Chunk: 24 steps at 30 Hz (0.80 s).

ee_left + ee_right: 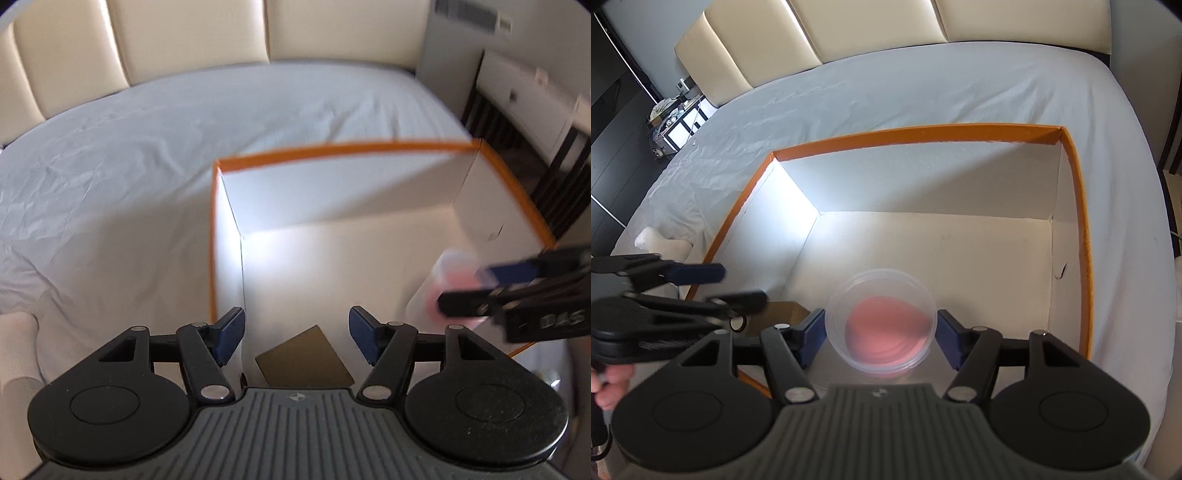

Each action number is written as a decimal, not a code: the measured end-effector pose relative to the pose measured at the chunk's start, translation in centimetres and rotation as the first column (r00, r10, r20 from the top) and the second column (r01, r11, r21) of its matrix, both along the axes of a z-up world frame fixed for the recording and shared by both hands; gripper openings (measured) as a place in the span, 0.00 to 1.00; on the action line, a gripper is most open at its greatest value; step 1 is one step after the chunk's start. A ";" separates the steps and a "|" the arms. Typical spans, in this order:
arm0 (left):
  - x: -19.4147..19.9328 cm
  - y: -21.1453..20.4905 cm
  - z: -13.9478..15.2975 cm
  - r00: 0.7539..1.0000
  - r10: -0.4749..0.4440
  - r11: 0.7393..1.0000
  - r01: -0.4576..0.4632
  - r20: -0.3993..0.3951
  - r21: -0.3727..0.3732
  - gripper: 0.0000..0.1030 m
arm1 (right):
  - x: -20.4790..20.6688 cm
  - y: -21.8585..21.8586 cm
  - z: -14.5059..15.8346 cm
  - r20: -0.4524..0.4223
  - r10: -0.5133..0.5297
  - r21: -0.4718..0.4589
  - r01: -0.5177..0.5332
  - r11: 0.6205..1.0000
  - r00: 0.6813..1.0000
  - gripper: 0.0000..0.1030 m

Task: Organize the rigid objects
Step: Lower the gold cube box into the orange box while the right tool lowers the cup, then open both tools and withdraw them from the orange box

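**Right wrist view: clear cup held over open box**

Right wrist view: the right gripper (pixel 881 338) has its blue-padded fingers (pixel 812 341) pressed against both sides of a clear round plastic cup with a pink bottom (pixel 882 325). The cup is blurred. It sits above the white floor of a large open cardboard box with an orange rim (pixel 1082 236), toward the near side. The box rests on a bed covered with a wrinkled white sheet (pixel 886 92). A cream padded headboard (pixel 849 26) stands behind the bed.

The left gripper (pixel 727 282) appears at the left edge, over the box's near left corner, its fingers apart with nothing between them. A flat brown cardboard piece (pixel 783 312) lies on the box floor beneath it.

Left wrist view: the left gripper (pixel 295 334) stands wide and empty above the brown piece (pixel 304 358). The right gripper (pixel 461 291) enters from the right, clamped on the cup (pixel 439 291), which is heavily blurred here. A white sock (pixel 18 343) lies at the left edge.
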<state>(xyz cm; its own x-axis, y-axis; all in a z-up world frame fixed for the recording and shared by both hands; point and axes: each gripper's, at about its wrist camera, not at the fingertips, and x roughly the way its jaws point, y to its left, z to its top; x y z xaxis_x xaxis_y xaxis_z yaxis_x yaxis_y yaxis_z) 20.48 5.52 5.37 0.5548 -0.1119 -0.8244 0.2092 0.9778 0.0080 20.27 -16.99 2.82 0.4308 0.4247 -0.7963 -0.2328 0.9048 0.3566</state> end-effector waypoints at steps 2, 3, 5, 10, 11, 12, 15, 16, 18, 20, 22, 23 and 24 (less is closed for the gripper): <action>-0.8 1.6 1.0 0.996 0.063 0.997 -0.060 0.058 -0.045 0.73 | 0.2 0.6 0.0 -0.006 0.006 -0.002 -0.006 1.000 1.000 0.62; -1.1 2.2 1.2 0.993 0.091 0.995 -0.087 0.080 -0.055 0.72 | 0.3 1.1 -0.1 -0.008 0.011 -0.004 -0.011 1.000 1.000 0.62; -1.4 3.4 1.4 0.984 0.144 0.987 -0.136 0.101 -0.084 0.68 | 0.4 2.2 -0.3 -0.006 0.023 -0.013 -0.023 1.000 1.000 0.62; -2.2 5.7 0.5 0.978 0.197 0.959 -0.179 0.062 -0.220 0.51 | 0.9 5.3 -1.2 -0.025 0.058 -0.041 -0.059 0.997 0.998 0.62; -2.4 6.1 0.3 0.976 0.212 0.952 -0.194 0.054 -0.238 0.50 | 1.0 5.8 -1.5 -0.033 0.064 -0.047 -0.065 0.997 0.997 0.62; -2.6 6.4 0.1 0.973 0.224 0.946 -0.205 0.050 -0.251 0.50 | 1.1 6.3 -1.7 -0.043 0.069 -0.047 -0.071 0.996 0.997 0.62; -2.7 6.8 -0.3 0.970 0.241 0.936 -0.221 0.042 -0.274 0.50 | 1.2 7.3 -2.0 -0.056 0.082 -0.049 -0.085 0.995 0.995 0.62; -2.9 6.9 -0.3 0.969 0.242 0.934 -0.221 0.040 -0.281 0.50 | 1.2 7.6 -2.1 -0.065 0.087 -0.049 -0.090 0.995 0.994 0.62; -3.1 7.1 -0.5 0.970 0.242 0.931 -0.220 0.039 -0.291 0.50 | 1.2 8.0 -2.3 -0.078 0.092 -0.051 -0.096 0.994 0.993 0.62; -3.4 7.2 -0.6 0.969 0.242 0.930 -0.220 0.043 -0.294 0.50 | 1.0 8.5 -2.4 -0.088 0.095 -0.062 -0.101 0.993 0.992 0.62; -3.6 7.3 -0.6 0.970 0.237 0.931 -0.213 0.046 -0.298 0.50 | 0.9 8.8 -2.5 -0.095 0.092 -0.069 -0.099 0.993 0.991 0.62; -3.8 7.3 -0.7 0.970 0.237 0.930 -0.213 0.046 -0.300 0.50 | 0.9 8.8 -2.5 -0.094 0.091 -0.071 -0.098 0.993 0.991 0.63; -3.9 7.4 -0.6 0.971 0.236 0.930 -0.212 0.046 -0.302 0.50 | 0.8 8.9 -2.5 -0.094 0.088 -0.075 -0.096 0.993 0.992 0.63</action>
<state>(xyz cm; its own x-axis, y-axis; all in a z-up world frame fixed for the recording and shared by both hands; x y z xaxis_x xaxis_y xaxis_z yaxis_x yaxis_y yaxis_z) 16.55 12.93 4.73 0.6564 -0.2067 -0.7255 -0.0048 0.9606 -0.2780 21.11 -8.08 0.30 0.3177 0.3932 -0.8628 -0.2865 0.9073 0.3080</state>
